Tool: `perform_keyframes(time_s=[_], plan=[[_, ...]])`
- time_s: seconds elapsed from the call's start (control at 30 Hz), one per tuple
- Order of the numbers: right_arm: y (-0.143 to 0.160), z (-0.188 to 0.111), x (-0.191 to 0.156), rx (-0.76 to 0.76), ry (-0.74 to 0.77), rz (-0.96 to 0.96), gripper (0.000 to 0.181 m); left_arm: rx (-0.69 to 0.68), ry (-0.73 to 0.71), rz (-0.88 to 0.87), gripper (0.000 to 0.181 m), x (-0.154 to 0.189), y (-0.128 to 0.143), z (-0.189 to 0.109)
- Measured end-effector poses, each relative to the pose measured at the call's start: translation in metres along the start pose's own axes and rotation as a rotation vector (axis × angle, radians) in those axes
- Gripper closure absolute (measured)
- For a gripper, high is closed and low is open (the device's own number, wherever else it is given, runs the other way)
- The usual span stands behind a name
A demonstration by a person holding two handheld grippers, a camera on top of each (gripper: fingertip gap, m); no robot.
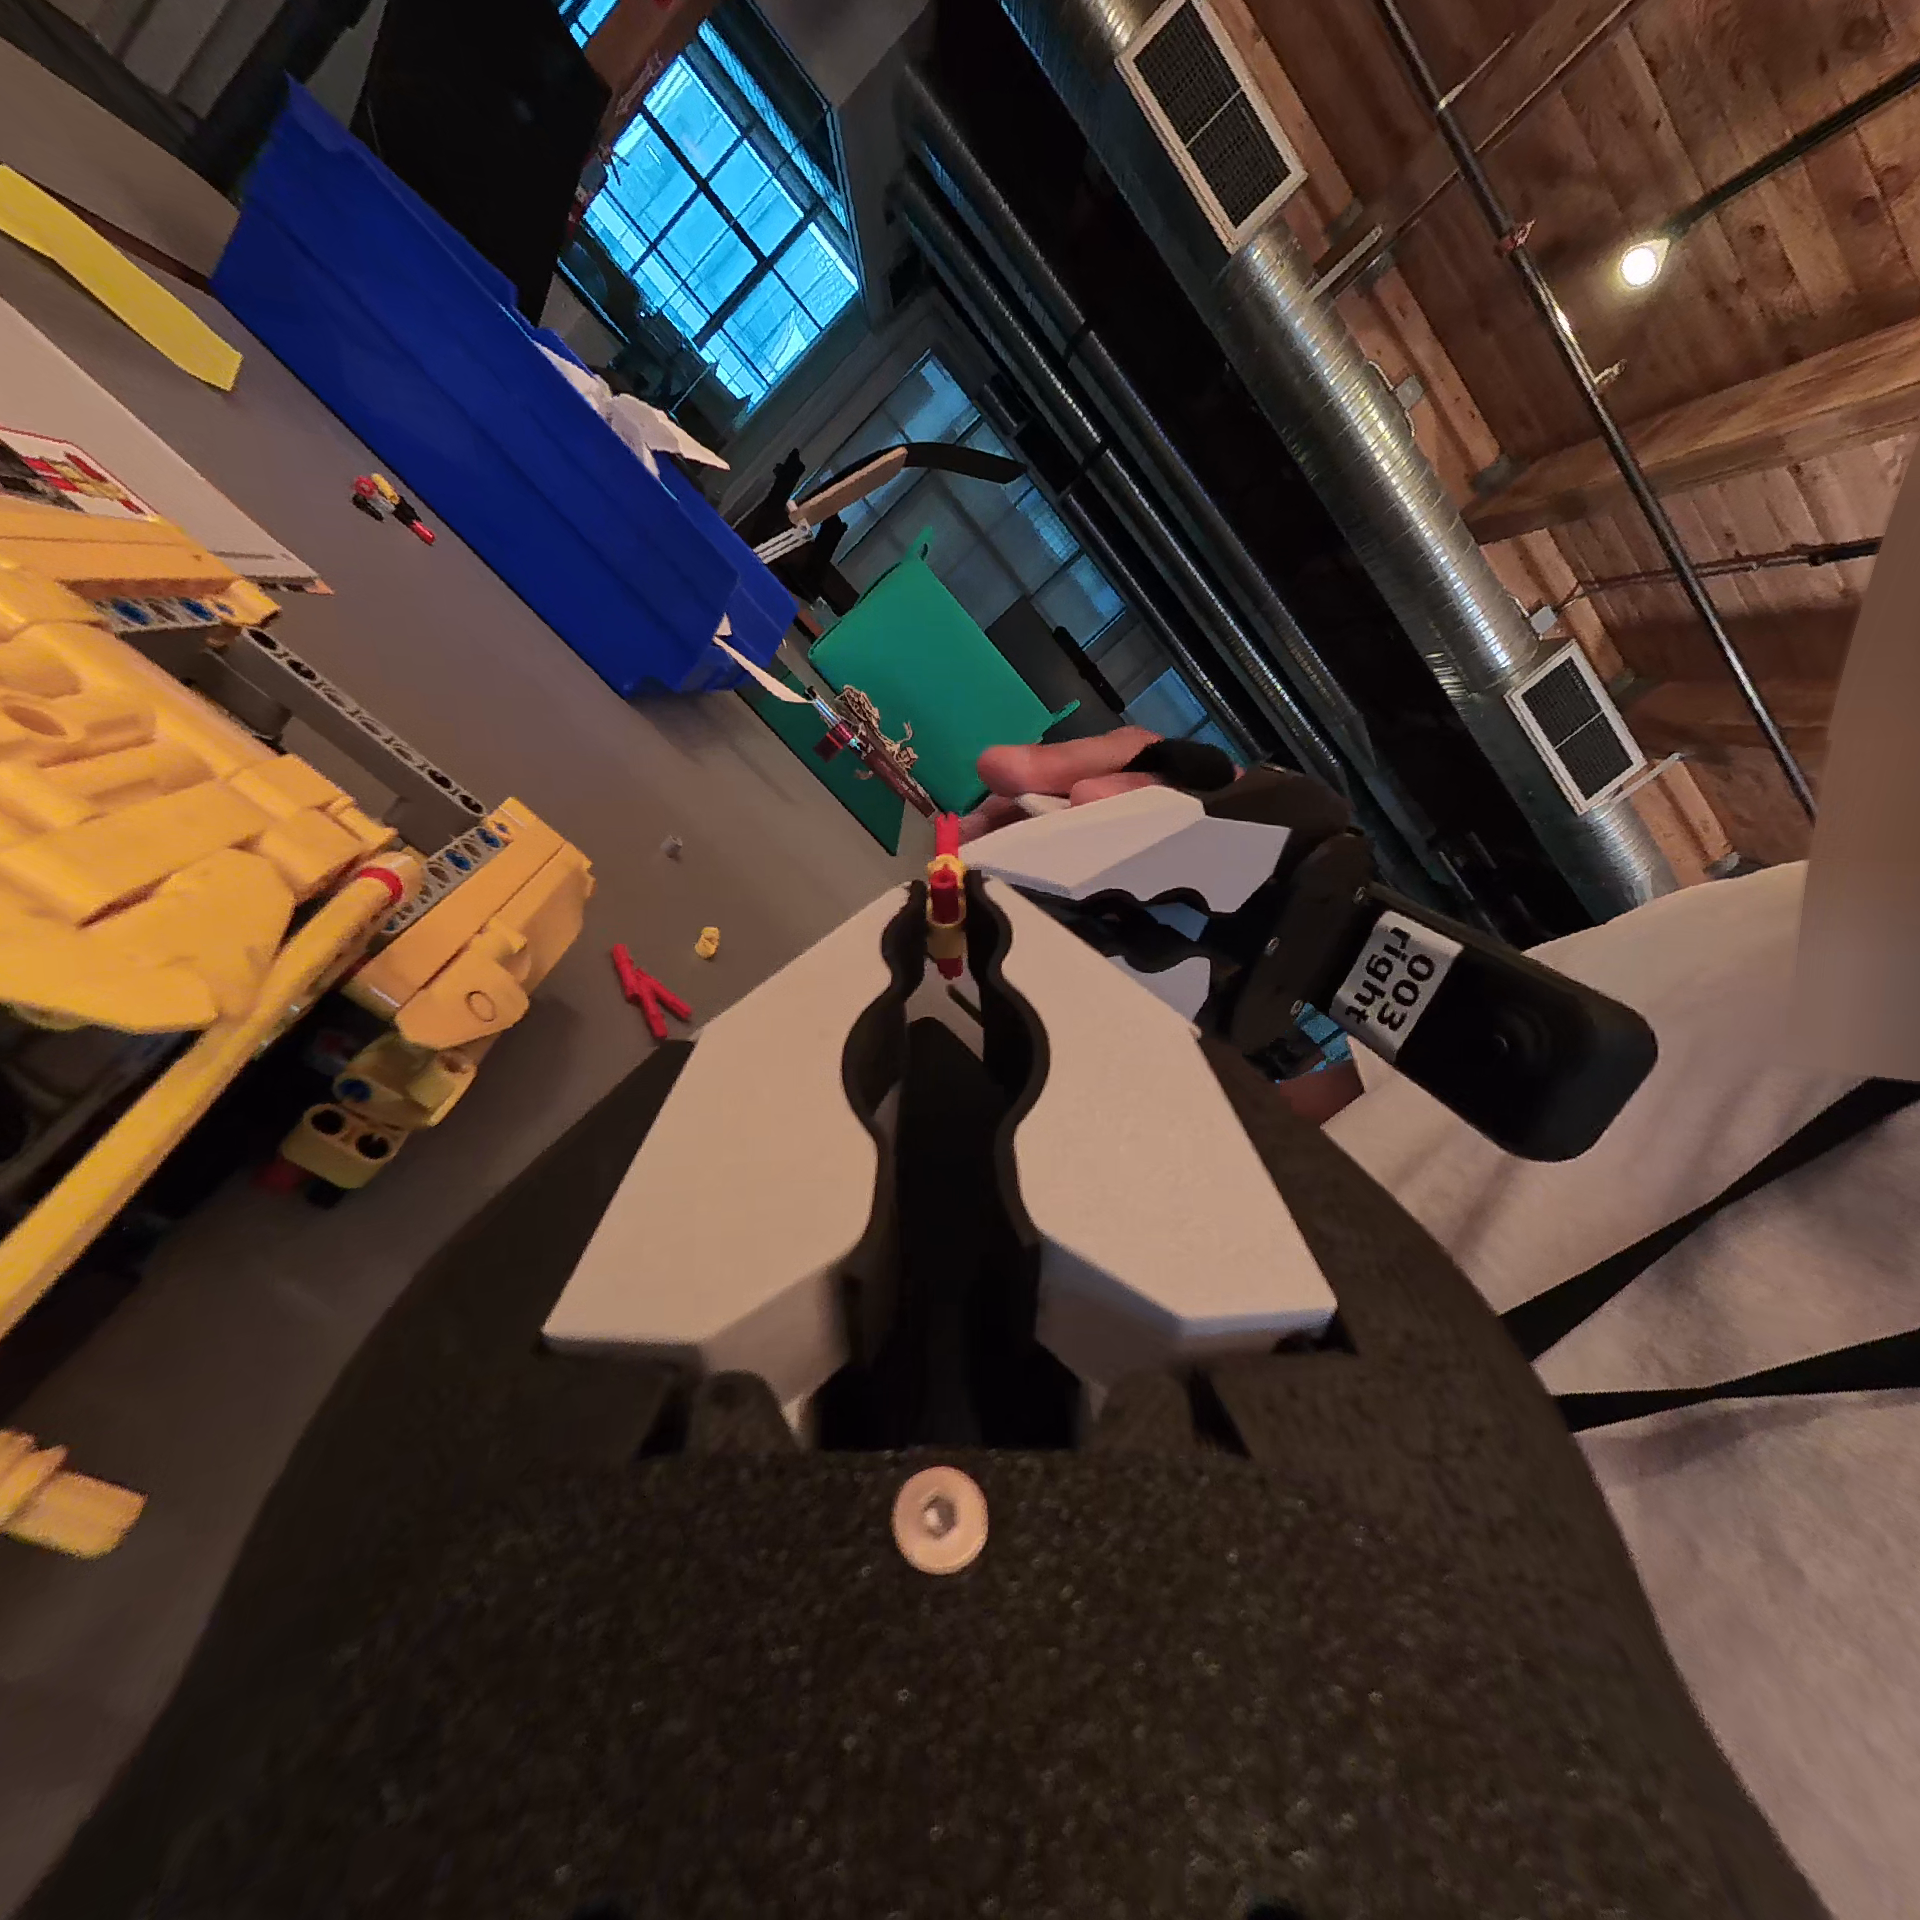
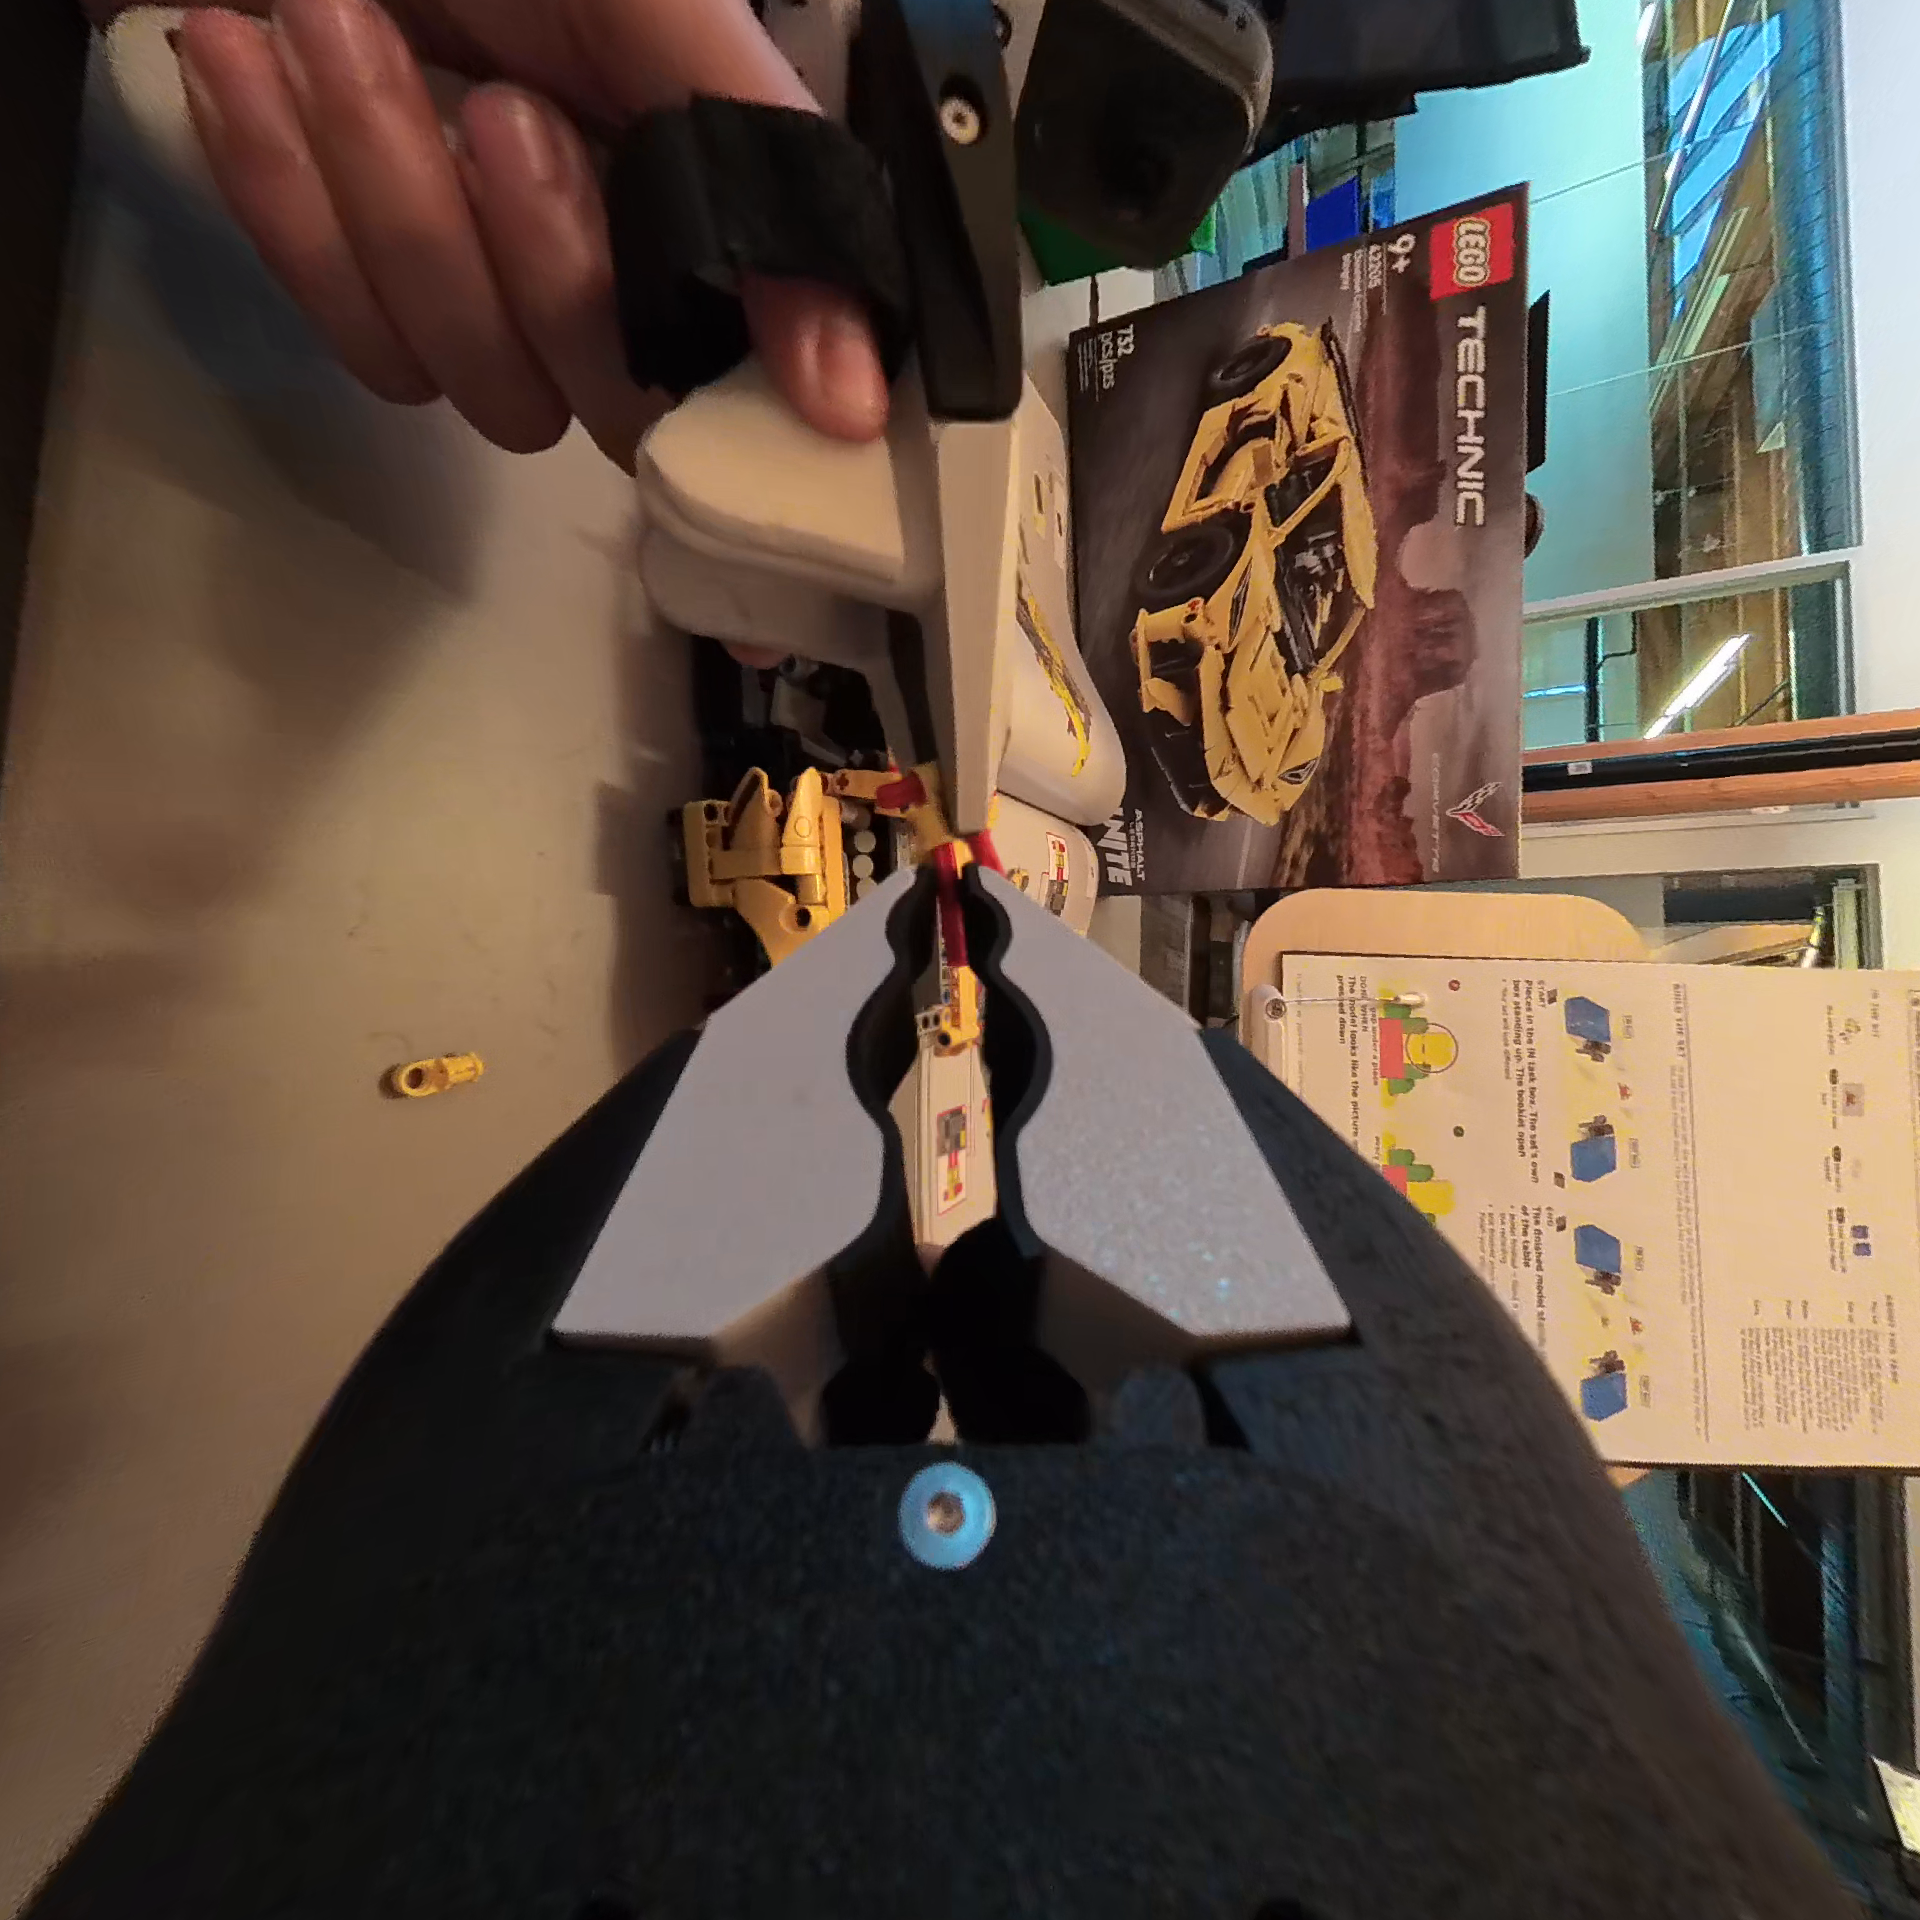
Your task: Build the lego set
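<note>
We've got tiny red-yellow axle piece pinched mid-air: left gripper clamped on it, right gripper too. Light, stiff, slippery plastic, so grab shaft ends. Half-built yellow car beside us on table.

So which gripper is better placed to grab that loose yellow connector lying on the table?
Neither is free: left gripper and right gripper both pinch the red-and-yellow pin piece. Probably the right, whose view shows the yellow connector nearby.
</note>
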State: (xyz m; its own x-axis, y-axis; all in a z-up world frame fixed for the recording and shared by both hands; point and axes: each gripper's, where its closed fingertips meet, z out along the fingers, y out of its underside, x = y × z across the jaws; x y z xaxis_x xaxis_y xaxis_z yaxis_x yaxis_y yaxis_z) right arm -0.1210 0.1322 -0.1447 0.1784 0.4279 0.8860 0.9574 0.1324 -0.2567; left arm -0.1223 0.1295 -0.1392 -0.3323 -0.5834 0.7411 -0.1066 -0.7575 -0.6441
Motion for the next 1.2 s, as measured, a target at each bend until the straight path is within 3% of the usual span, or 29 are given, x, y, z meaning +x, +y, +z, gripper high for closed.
perform_keyframes(time_s=[0.37, 0.77, 0.93, 1.0, 1.07, 1.2], plan=[[-0.001, -0.004, 0.004, 0.074, 0.035, -0.058, 0.178, 0.086, 0.134, -0.214, 0.175, 0.005, -0.006, 0.003], [-0.009, -0.006, 0.009, 0.185, 0.025, -0.041, 0.179, 0.129, 0.204, -0.254, 0.175, 0.013, -0.010, 0.003], [-0.005, -0.012, 0.014, 0.194, 0.078, 0.199, 0.176, 0.103, 0.167, -0.171, 0.175, 0.014, -0.009, 0.003], [-0.005, -0.018, 0.013, 0.245, 0.050, 0.376, 0.171, 0.113, 0.158, -0.152, 0.175, 0.014, -0.012, 0.000], [-0.004, -0.021, 0.011, 0.327, -0.082, 0.724, 0.161, 0.120, 0.159, -0.130, 0.175, 0.015, -0.014, -0.002], [-0.010, -0.028, 0.011, 0.582, -0.552, 1.422, 0.149, 0.092, 0.172, -0.029, 0.175, 0.028, -0.011, -0.001]])
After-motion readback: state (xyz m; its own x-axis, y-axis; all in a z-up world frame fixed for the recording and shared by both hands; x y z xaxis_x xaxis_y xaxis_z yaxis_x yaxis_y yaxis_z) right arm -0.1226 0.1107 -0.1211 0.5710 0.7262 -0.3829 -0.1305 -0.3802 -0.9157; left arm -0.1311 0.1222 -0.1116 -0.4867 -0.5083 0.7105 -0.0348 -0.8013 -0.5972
